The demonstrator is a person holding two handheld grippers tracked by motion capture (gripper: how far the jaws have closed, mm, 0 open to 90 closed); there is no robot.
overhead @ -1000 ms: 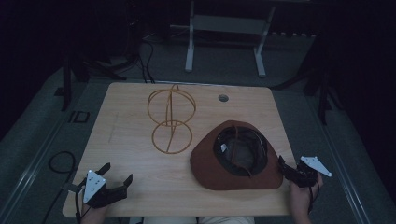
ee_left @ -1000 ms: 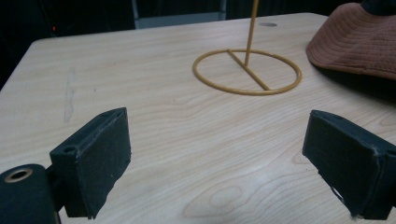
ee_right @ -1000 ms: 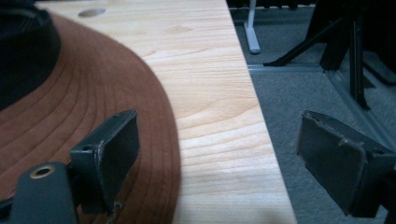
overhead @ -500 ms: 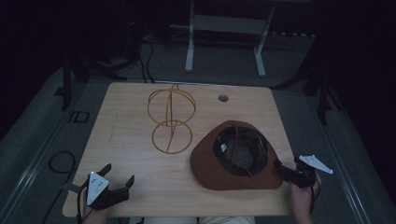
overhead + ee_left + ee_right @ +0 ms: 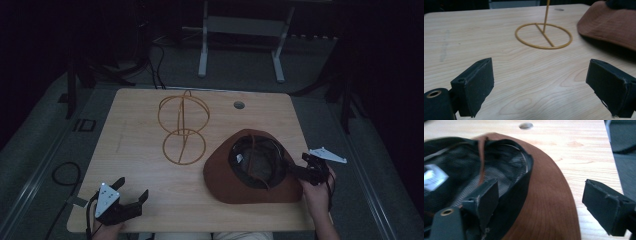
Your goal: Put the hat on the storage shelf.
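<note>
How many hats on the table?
1. A brown hat lies crown-down at the table's right-front, inside facing up. The right gripper is open astride its brim. The wire stand at centre holds none. Nothing suggests a hidden one.

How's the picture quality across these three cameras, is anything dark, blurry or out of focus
High view: dim overall, surroundings nearly black, only the pale wooden table evenly lit. Left gripper view: brighter and sharp on the yellow wire ring stand; near black jaws slightly soft. Right gripper view: the upturned brown brimmed hat is close and blurred, its dark lining murky.
</note>
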